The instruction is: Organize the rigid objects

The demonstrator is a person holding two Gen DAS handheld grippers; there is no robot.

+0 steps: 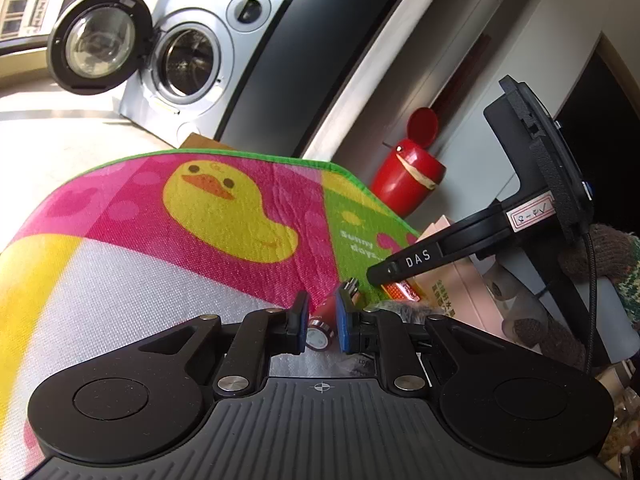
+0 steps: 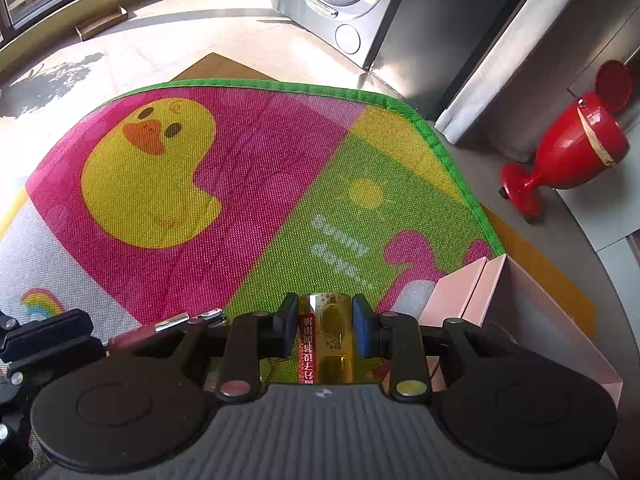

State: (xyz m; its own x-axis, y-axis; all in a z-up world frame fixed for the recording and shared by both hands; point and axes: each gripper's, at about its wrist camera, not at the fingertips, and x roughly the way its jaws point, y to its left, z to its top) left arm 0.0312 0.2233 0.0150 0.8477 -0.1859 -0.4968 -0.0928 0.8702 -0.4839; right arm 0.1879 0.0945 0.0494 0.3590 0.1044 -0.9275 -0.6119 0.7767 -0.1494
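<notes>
My left gripper (image 1: 322, 308) is shut on a small red cylinder with a silver end (image 1: 320, 334), held low over the colourful duck mat (image 1: 160, 240). In the right wrist view the same red-and-silver tube (image 2: 160, 328) pokes out at the lower left. My right gripper (image 2: 325, 308) points steeply down at the mat's green part (image 2: 320, 200). Its pads press both sides of a yellow translucent tube with a red label (image 2: 332, 332). From the left wrist view the right gripper (image 1: 384, 276) reaches in from the right with that orange-yellow tube (image 1: 400, 291) under its finger.
An open pink box (image 2: 480, 292) stands at the mat's right edge, close to my right gripper. A red frog-shaped bin (image 2: 576, 152) with its lid up stands further right. A washing machine (image 1: 188, 64) with its door open stands beyond the mat. A knitted sleeve (image 1: 600, 256) is at the right.
</notes>
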